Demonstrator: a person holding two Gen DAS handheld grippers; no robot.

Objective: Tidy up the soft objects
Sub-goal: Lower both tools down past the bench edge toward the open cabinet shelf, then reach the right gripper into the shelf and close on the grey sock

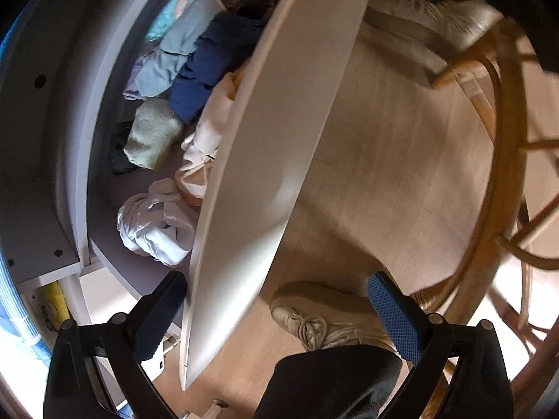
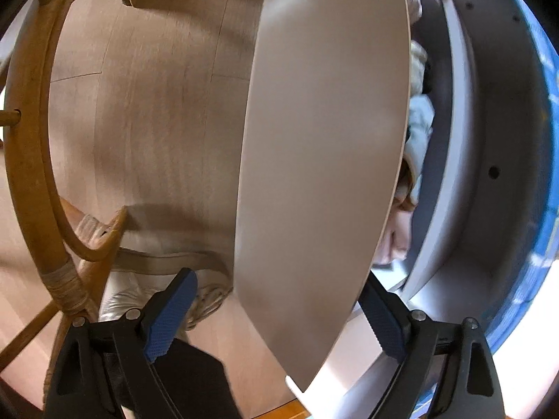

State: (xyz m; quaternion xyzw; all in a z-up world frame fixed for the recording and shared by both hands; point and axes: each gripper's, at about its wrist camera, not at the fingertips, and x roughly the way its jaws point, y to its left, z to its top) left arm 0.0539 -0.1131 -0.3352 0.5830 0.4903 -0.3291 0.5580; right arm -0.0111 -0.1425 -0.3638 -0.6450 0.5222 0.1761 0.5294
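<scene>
Both grippers' fingers spread wide, left gripper (image 1: 276, 317) and right gripper (image 2: 279, 317) each astride the white drawer front (image 1: 276, 160), folded clothes (image 1: 195, 70) inside the open drawer, holding nothing.

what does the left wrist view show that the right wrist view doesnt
Only the left wrist view shows most of the drawer's contents: a navy garment, a pale green folded cloth, a white bundle and a peach garment, plus the person's laced shoe on the floor.

Only the right wrist view shows the right gripper, open, straddling the front panel, with a blue surface beyond the cabinet.

Both show the white drawer front edge-on, the wooden floor and a rattan chair. The left gripper is open too, also straddling the panel.
</scene>
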